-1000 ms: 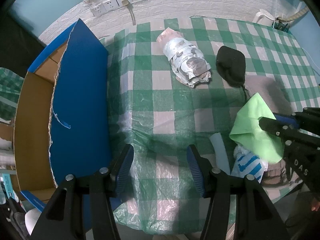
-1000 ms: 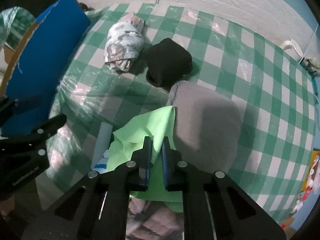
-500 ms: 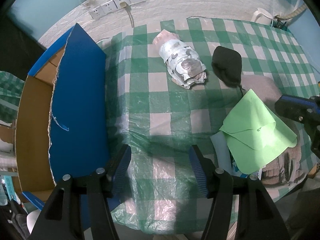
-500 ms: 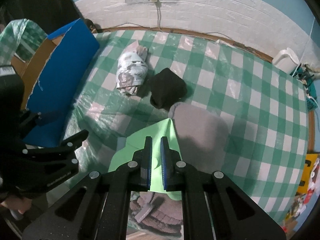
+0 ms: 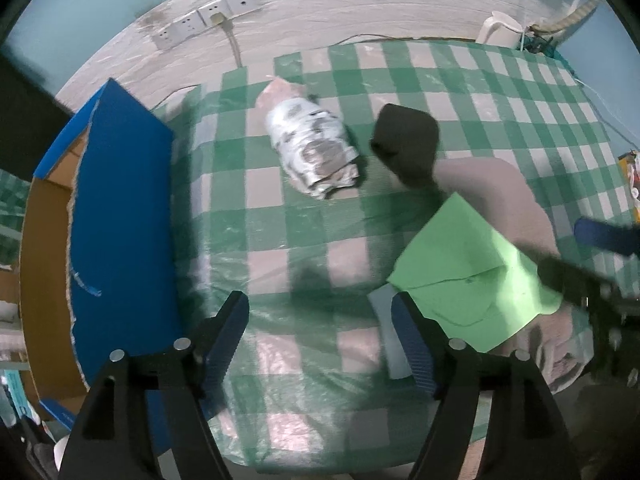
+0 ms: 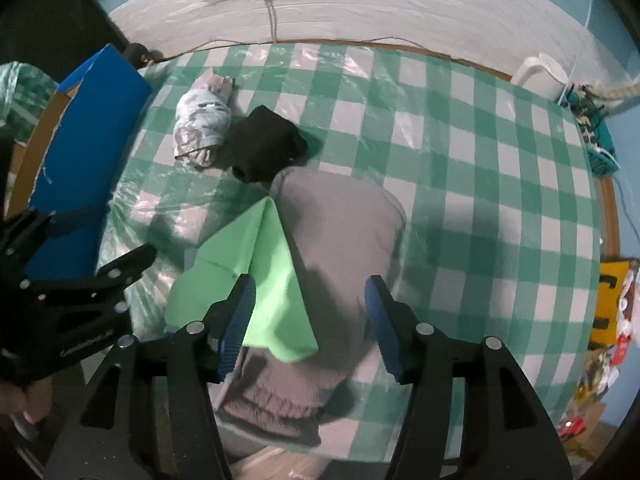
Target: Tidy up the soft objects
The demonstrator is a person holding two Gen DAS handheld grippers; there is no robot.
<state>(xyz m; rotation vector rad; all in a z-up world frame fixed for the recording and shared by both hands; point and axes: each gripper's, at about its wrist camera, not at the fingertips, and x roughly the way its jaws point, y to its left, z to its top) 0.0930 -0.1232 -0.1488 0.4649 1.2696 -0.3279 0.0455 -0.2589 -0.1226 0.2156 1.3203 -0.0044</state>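
Now both wide apart and empty: right gripper [image 6: 310, 314] over green cloth [image 6: 256, 280], left gripper [image 5: 322, 338] above tablecloth [image 5: 308, 240].

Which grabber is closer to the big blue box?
Left. The left gripper hangs right beside the blue box; the right gripper is farther off, over the green cloth and grey garment.

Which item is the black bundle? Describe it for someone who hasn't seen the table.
On the green-checked tablecloth, look left of centre, towards the blue box. The black bundle lies between the silver-patterned roll and the grey garment: the only plain dark item there.
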